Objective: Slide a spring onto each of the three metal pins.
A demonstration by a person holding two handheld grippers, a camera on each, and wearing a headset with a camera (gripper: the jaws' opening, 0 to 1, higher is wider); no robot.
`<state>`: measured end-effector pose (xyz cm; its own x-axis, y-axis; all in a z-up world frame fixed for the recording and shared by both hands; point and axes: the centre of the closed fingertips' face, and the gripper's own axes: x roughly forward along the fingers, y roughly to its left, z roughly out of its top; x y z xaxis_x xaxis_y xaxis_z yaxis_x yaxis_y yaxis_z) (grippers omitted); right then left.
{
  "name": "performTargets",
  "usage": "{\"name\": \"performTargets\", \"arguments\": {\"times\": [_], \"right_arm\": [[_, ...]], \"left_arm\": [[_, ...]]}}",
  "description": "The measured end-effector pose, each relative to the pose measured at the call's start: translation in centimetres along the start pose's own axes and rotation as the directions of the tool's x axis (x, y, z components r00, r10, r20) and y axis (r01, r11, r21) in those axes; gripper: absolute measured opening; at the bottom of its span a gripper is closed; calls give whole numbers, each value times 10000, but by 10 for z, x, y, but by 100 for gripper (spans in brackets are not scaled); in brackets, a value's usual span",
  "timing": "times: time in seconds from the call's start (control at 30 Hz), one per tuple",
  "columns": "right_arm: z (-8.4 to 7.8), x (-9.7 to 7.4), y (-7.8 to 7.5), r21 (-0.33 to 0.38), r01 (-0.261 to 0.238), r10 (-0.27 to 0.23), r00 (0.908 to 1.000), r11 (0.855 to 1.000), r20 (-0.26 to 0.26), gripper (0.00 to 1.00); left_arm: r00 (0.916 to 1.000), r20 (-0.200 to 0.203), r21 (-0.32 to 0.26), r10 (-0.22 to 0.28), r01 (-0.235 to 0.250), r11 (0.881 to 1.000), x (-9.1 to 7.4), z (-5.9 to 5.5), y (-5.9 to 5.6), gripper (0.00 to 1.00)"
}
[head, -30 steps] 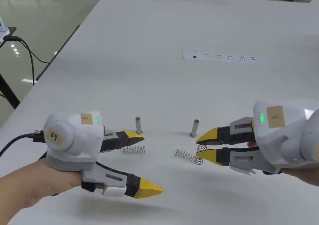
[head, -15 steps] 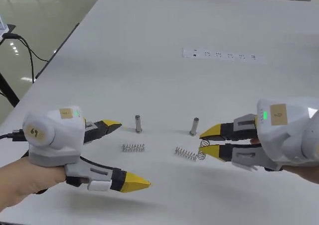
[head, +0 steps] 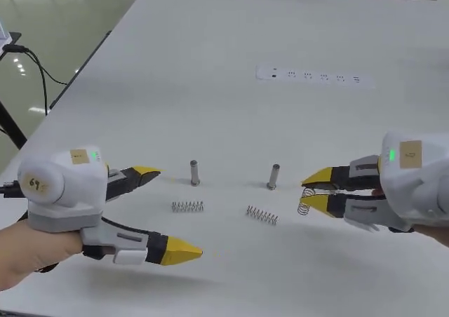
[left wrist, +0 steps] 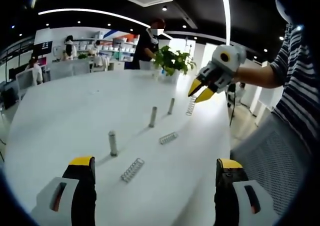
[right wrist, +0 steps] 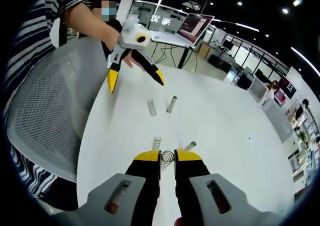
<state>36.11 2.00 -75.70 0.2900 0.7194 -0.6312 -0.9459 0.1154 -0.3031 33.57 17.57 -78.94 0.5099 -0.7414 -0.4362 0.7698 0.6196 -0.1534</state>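
Observation:
My right gripper (head: 311, 192) (right wrist: 168, 156) is shut on a small steel spring (head: 304, 208) (right wrist: 167, 159), held just off the white table to the right of the pins. Two upright metal pins (head: 194, 173) (head: 273, 177) stand mid-table, and the left gripper view shows three pins in a row (left wrist: 113, 143) (left wrist: 153, 116) (left wrist: 171, 106). Two more springs (head: 187, 206) (head: 262, 215) lie flat in front of the pins. My left gripper (head: 163, 210) (left wrist: 155, 162) is wide open, low at the left, holding nothing. The right gripper (left wrist: 198, 93) and its spring (left wrist: 190, 106) hang past the far pin.
A white power strip (head: 309, 78) lies far back on the table (head: 210, 85). The table's left edge drops to the floor, where a black cable runs. A mesh chair (right wrist: 45, 121) and the person's striped sleeve are near the table's front edge.
My right gripper has moved to the right with a spring in its jaws, away from the lying spring. My left gripper has drawn back to the left, clear of the left spring.

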Motion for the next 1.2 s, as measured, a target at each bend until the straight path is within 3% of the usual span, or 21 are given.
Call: {"name": "performTargets", "arguments": {"times": [0.67, 1.2], "right_arm": [[-29, -19, -38, 586, 1337, -1310, 9902, 9893, -476, 7], [-45, -27, -69, 1104, 2347, -2268, 9707, 9658, -800, 7]], "left_arm": [[9996, 126, -164, 253, -251, 9995, -4, 1, 6, 98], [9991, 149, -329, 391, -386, 9987, -10, -1, 10, 98]]}}
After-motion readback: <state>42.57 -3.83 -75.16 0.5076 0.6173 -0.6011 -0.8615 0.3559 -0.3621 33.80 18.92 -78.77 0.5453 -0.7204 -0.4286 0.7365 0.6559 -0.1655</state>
